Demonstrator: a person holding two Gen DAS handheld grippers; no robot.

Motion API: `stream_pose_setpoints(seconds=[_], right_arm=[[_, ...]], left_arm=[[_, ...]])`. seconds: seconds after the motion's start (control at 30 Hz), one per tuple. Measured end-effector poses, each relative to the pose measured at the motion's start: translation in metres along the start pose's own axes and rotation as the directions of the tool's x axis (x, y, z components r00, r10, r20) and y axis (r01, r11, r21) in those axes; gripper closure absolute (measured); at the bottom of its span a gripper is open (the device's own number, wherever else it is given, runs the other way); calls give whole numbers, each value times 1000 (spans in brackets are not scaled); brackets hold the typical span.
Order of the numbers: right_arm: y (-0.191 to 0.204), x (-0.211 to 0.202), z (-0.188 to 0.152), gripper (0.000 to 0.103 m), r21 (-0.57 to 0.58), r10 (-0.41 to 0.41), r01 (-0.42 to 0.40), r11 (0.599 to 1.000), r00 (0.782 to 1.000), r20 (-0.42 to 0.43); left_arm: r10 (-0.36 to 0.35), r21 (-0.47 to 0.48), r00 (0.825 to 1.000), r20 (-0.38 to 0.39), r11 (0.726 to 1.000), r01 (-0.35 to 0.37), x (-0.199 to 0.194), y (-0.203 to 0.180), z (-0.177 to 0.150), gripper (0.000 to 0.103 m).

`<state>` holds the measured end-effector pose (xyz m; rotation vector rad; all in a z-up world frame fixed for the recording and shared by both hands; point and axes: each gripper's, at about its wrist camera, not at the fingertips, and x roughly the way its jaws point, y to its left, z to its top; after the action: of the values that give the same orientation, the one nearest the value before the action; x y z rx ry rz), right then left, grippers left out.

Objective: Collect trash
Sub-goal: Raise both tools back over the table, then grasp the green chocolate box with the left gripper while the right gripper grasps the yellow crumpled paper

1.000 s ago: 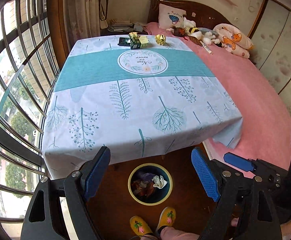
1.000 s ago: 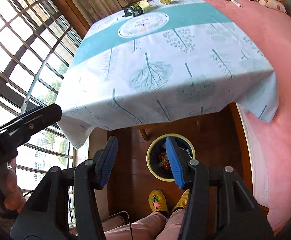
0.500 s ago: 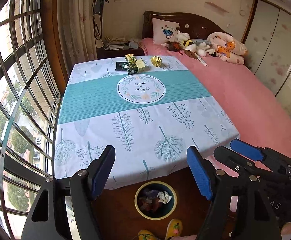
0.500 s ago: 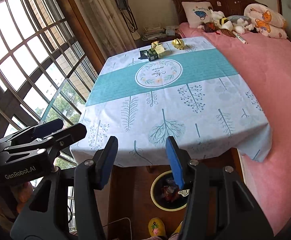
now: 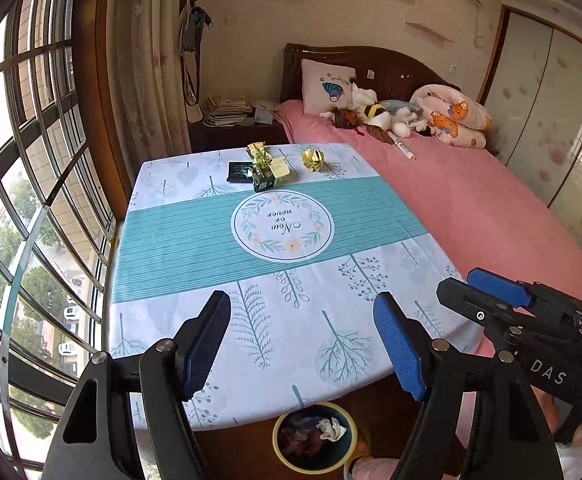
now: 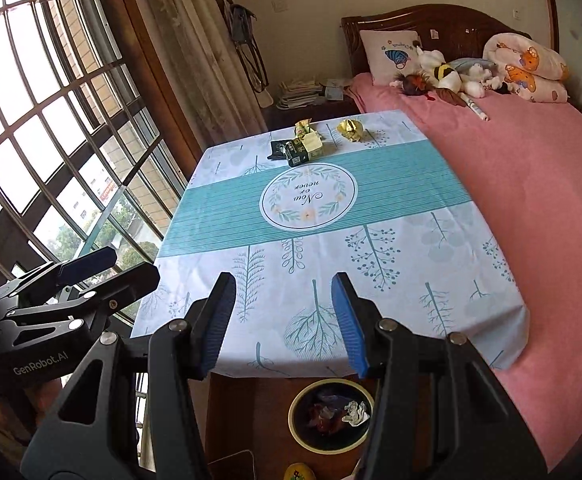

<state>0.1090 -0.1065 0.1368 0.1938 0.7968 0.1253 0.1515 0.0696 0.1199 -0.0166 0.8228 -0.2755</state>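
Trash at the far edge of the table [image 5: 195,248]: a crumpled gold wrapper [image 5: 313,159] to the right, a green-and-yellow carton [image 5: 271,175] in the middle touching a flat black packet [image 5: 239,171] on its left, and a small yellow-green wrapper [image 5: 257,150] just behind. Bin [image 5: 315,440] on the floor under the near edge, already holding scraps. Left gripper [image 5: 303,344] and right gripper [image 6: 283,316] both empty, jaws spread wide, hovering over the near edge, well apart from the pile. Probably best to reach across with one tool per item: right for the gold wrapper, left for the carton. Approach low and level, straddle fully before squeezing, avoid pinching the tablecloth, then carry back and release directly above the bin.
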Motion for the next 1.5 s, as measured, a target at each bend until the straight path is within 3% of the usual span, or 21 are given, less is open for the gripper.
stream_pose_setpoints(seconds=[0.2,0.33,0.6,0.77,0.97,1.17,1.37,1.5], right_arm=[[-29,49,47,56,-18,-10,9,1000,1000,-30],[-62,101,90,56,-13,24,-25,1000,998,-61],[-131,231,197,56,-34,98,-104,994,984,-149],[-168,325,265,56,-23,137,-145,989,968,-209],[-198,441,319,56,79,185,-170,982,945,-269],[-209,534,332,56,177,194,-139,974,917,-348],[-207,588,325,56,214,187,-108,971,899,-396],[-203,600,320,56,215,198,-119,969,899,-392]], left_arm=[[37,-49,998,-41,998,-39,61,3,54,28],[97,-83,993,-73,991,-103,116,2,101,28],[189,-75,972,-141,977,-201,249,0,214,28],[216,-95,954,-210,966,-240,339,18,262,28],[197,-216,931,-307,938,-269,419,48,277,28],[172,-278,912,-372,917,-286,470,58,276,28],[132,-346,909,-395,896,-280,496,62,280,28],[164,-305,888,-429,899,-313,512,52,285,28]])
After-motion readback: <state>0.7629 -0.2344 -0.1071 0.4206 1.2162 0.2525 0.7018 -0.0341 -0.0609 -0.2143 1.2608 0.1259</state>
